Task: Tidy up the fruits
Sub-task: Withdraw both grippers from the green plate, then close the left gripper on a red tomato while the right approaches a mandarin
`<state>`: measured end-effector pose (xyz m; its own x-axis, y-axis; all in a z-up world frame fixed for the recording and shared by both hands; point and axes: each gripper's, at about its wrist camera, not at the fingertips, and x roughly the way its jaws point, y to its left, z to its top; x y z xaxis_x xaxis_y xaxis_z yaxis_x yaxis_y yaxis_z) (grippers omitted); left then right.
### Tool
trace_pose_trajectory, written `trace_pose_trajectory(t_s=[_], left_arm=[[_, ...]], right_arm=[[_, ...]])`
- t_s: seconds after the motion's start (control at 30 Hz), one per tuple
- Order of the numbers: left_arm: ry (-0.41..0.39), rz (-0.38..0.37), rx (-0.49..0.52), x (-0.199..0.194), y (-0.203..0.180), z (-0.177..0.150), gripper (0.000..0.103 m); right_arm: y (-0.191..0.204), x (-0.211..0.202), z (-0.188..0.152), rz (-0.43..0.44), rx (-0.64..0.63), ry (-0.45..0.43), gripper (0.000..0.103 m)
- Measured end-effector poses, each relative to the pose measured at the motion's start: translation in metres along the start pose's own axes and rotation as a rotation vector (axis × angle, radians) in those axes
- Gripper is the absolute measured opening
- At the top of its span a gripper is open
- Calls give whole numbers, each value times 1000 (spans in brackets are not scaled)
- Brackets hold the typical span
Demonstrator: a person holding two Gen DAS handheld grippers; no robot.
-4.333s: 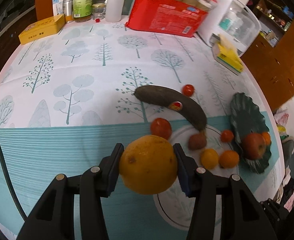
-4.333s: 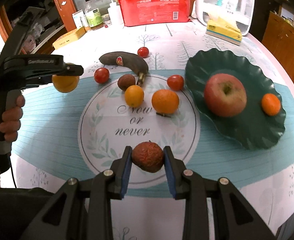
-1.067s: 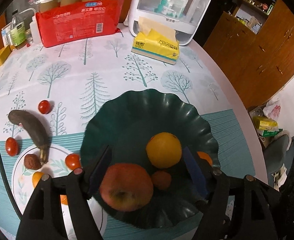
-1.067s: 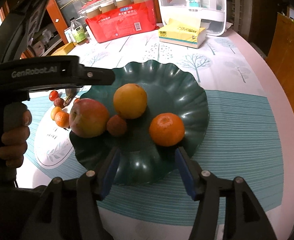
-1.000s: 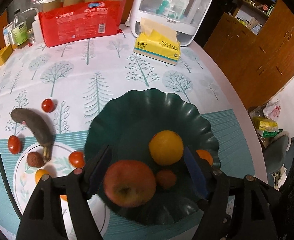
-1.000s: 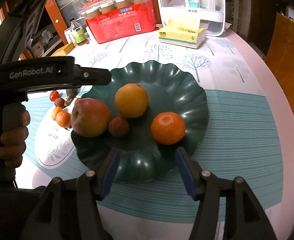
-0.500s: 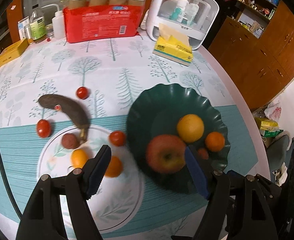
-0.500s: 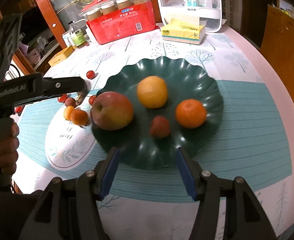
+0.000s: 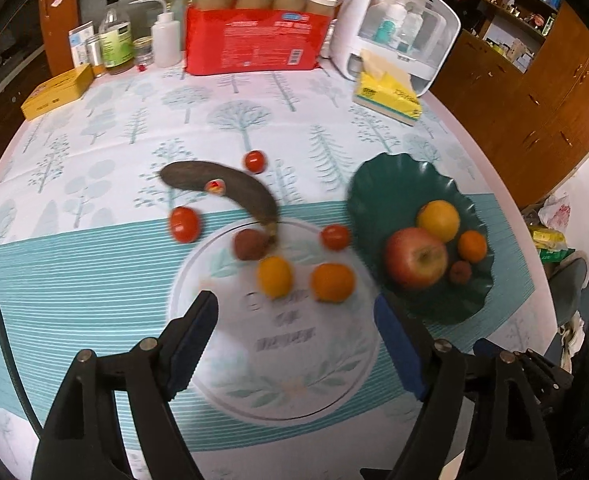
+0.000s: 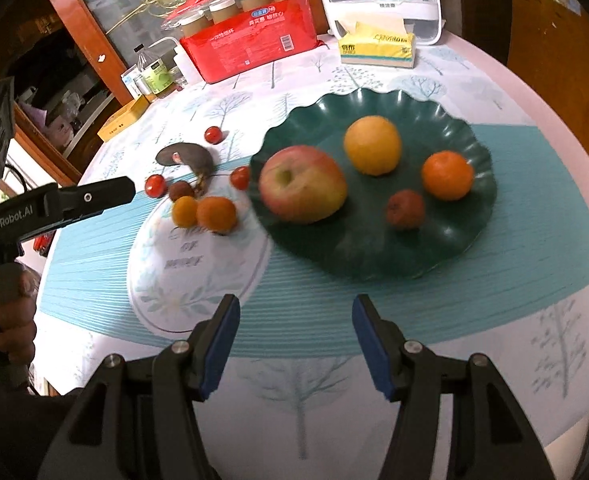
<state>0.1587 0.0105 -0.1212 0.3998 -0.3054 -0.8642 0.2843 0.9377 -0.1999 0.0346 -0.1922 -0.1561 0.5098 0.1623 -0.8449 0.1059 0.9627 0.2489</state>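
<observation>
A dark green wavy plate (image 10: pixel 446 120) holds a red apple (image 10: pixel 302 184), a yellow orange (image 10: pixel 371 145), a tangerine (image 10: pixel 447 175) and a small brown-red fruit (image 10: pixel 405 209). On the tablecloth to its left lie a blackened banana (image 9: pixel 222 189), three cherry tomatoes (image 9: pixel 184 224), a brown fruit (image 9: pixel 249 244), a yellow citrus (image 9: pixel 275 276) and a tangerine (image 9: pixel 331 282). My left gripper (image 9: pixel 294 340) is open and empty above the round print. My right gripper (image 10: pixel 294 340) is open and empty, in front of the plate. The left gripper also shows in the right wrist view (image 10: pixel 106 196).
At the back of the table stand a red pack of jars (image 9: pixel 254 40), a white box with a clear lid (image 9: pixel 398 32), a yellow tissue pack (image 9: pixel 388 98), bottles (image 9: pixel 116 46) and a yellow box (image 9: pixel 56 94). Wooden cabinets (image 9: pixel 534 80) stand to the right.
Both grippers carried fruit to the green plate, let go and now stand open. In the last second both drew back, the left one swinging leftward over the loose fruit.
</observation>
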Motion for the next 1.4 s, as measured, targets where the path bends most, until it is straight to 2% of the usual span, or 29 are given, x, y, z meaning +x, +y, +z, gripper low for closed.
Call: trace_pose_trajectory(t_s=[0.4,0.63,1.1,1.4], left_arm=[[57,24,9,-2,77,-15,81],[85,32,-37,8,111,-8,81],[72,60,-62,34,126,32,81],[87,55,-57,69,117,59,81]], right_arm=[[51,20,-21,-7,144,7,59],[69,37,-17,-3,177,32,59],[69,71,29,25,256,35,59],[70,91,47,45,208,56,59]])
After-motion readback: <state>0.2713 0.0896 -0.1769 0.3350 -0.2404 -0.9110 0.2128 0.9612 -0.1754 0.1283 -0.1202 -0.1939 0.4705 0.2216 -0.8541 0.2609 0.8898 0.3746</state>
